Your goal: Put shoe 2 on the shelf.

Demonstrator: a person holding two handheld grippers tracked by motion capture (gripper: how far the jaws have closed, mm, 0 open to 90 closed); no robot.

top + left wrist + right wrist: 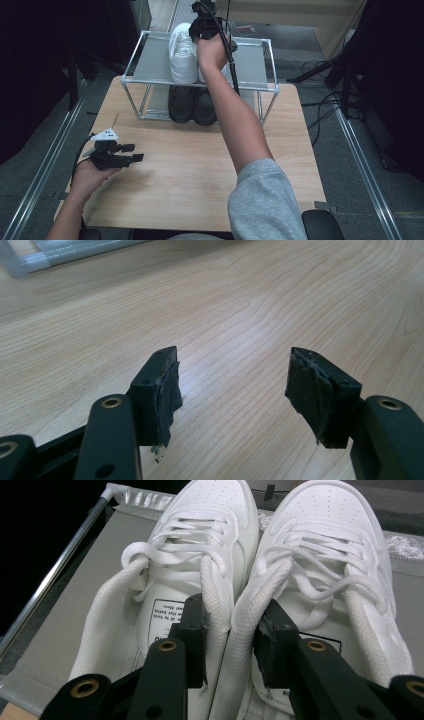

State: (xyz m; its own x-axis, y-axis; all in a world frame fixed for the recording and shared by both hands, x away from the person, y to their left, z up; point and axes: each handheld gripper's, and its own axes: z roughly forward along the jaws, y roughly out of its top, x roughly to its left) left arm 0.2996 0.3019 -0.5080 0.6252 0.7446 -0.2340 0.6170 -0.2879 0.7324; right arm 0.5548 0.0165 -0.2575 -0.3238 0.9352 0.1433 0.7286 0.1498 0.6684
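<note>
Reaching over the rack point(129, 70), your right gripper point(230, 630) sits with one jaw inside each white shoe, the two inner collars pinched side by side between the pads. The left white shoe point(185, 575) and right white shoe point(325, 565) stand together on the rack's top shelf, toes pointing away from you, above a pair of black shoes point(192, 104) on the lower level. Your left gripper point(232, 385) hovers wide open over the bare worktop point(260, 300), holding nothing.
</note>
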